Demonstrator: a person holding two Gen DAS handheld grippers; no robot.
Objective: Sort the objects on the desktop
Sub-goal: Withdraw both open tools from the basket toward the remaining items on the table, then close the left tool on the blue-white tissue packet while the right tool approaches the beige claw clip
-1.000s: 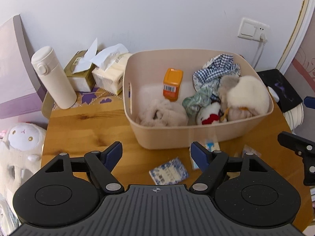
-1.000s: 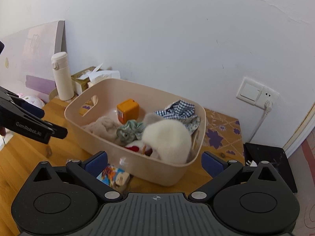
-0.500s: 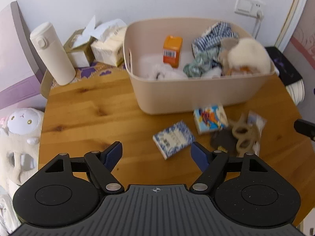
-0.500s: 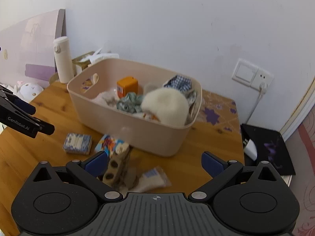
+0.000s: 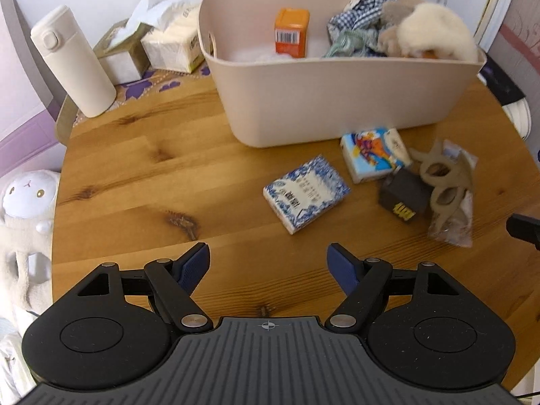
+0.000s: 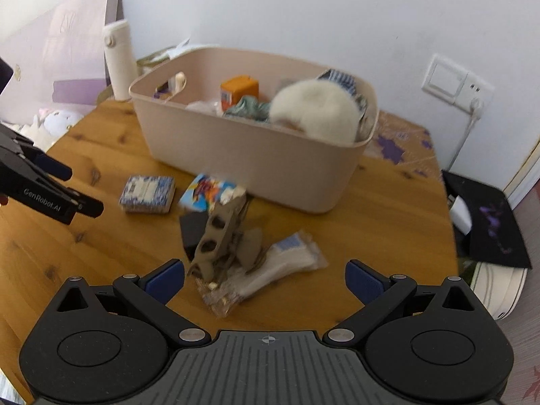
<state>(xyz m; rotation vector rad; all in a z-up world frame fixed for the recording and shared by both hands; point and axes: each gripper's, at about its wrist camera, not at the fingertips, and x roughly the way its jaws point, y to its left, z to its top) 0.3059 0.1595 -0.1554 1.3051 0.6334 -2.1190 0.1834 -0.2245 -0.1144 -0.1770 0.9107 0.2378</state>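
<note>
Hovering over the round wooden table (image 5: 135, 168), the left gripper (image 5: 268, 263) has its jaws wide and nothing between them. The right gripper (image 6: 265, 278) is also wide and empty, above a clear packet (image 6: 270, 270). The beige storage bin (image 5: 337, 94) is the landmark. Just in front of it lie a blue-and-white tissue pack (image 5: 305, 194), a colourful cartoon tissue pack (image 5: 374, 153), a small black box (image 5: 403, 195) and a tan hair claw clip (image 5: 445, 185). Inside the bin are an orange box (image 5: 292, 32), checked cloth (image 5: 362, 3) and a white fluffy item (image 5: 435, 30). To its left stands a white thermos bottle (image 5: 72, 60).
</note>
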